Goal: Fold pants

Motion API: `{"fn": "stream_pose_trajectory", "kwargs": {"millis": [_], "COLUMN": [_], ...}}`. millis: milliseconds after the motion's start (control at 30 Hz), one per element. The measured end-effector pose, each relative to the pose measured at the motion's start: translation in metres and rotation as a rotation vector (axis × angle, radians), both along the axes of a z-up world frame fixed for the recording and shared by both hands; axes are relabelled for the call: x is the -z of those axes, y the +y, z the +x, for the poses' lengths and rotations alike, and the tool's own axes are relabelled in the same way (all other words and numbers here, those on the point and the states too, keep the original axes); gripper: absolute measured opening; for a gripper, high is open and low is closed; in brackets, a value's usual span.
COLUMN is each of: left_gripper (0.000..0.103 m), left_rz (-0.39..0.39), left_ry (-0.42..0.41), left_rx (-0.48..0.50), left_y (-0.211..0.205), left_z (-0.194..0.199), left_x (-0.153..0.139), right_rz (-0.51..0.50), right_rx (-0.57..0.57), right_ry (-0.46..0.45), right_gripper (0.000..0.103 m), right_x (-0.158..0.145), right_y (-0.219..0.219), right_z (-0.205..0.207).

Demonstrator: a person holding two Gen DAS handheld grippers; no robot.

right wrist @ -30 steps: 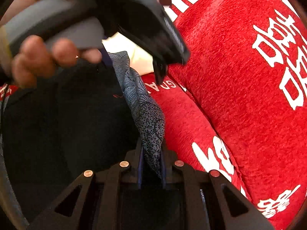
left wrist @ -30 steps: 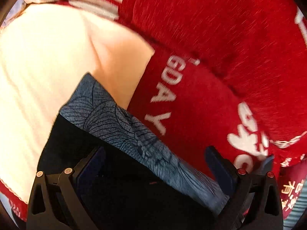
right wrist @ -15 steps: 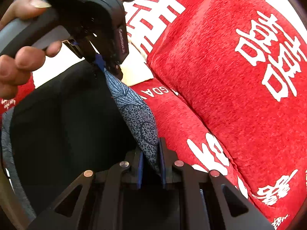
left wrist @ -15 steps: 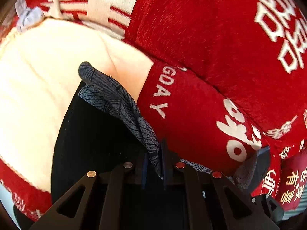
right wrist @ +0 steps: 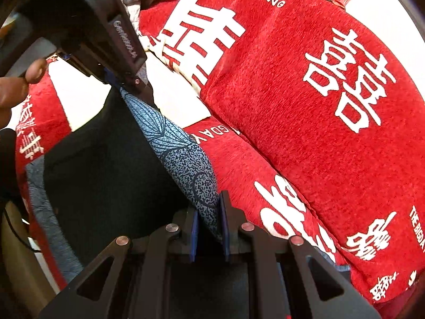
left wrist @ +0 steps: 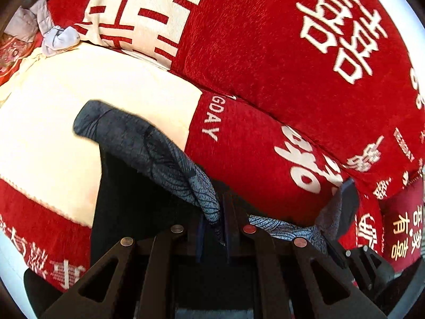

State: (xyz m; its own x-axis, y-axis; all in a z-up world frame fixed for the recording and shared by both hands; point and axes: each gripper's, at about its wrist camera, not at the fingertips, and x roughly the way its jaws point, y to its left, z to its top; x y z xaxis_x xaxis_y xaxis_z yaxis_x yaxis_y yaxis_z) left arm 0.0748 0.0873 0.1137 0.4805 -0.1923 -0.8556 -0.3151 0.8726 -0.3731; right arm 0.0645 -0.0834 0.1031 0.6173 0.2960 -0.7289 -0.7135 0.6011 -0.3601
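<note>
The pants [left wrist: 148, 143] are blue-grey with a dark leaf print and a black inner side [left wrist: 132, 202]. They lie on a red and cream bedspread. My left gripper [left wrist: 213, 215] is shut on a bunched edge of the pants. My right gripper [right wrist: 208, 218] is shut on the same printed edge [right wrist: 180, 154] farther along. In the right wrist view the left gripper [right wrist: 124, 79] holds the far end of that edge, with the cloth stretched between the two. The black side [right wrist: 106, 175] hangs below.
Large red pillows with white characters [left wrist: 305, 53] [right wrist: 318, 93] lie close on the right. A cream and red pillow [left wrist: 138, 13] sits behind. The cream panel of the bedspread [left wrist: 66, 101] lies to the left. A grey cloth [left wrist: 53, 37] is at far left.
My left gripper closed on the pants edge, which was open around it a second ago. Both grippers have since lifted and drawn the edge taut, away from the pillows.
</note>
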Motion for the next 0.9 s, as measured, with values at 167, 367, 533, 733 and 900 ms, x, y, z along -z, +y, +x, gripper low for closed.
{"fn": "stream_pose_trajectory", "kwargs": {"millis": [167, 367, 533, 733, 900], "left_gripper": [0.014, 0.014, 0.014, 0.025, 0.027], "left_rz": [-0.025, -0.079, -0.127, -0.079, -0.054], "left_ry": [-0.026, 0.04, 0.135, 0.1, 0.064], "left_rx": [0.039, 0.055, 0.053, 0.058, 0.062], "left_y": [0.005, 0.008, 0.011, 0.008, 0.01], "left_z": [-0.059, -0.118, -0.139, -0.151, -0.167], "left_x": [0.004, 0.057, 0.12, 0.113, 0.082], "right_rz": [-0.007, -0.032, -0.1, -0.15, -0.161], "right_rx": [0.013, 0.038, 0.08, 0.071, 0.085], "right_ry": [-0.02, 0.018, 0.055, 0.006, -0.015], "right_gripper": [0.016, 0.016, 0.016, 0.016, 0.02], "right_x": [0.004, 0.047, 0.096, 0.103, 0.105], "right_y": [-0.004, -0.007, -0.004, -0.003, -0.004], "right_z": [-0.045, -0.105, -0.13, -0.141, -0.146]}}
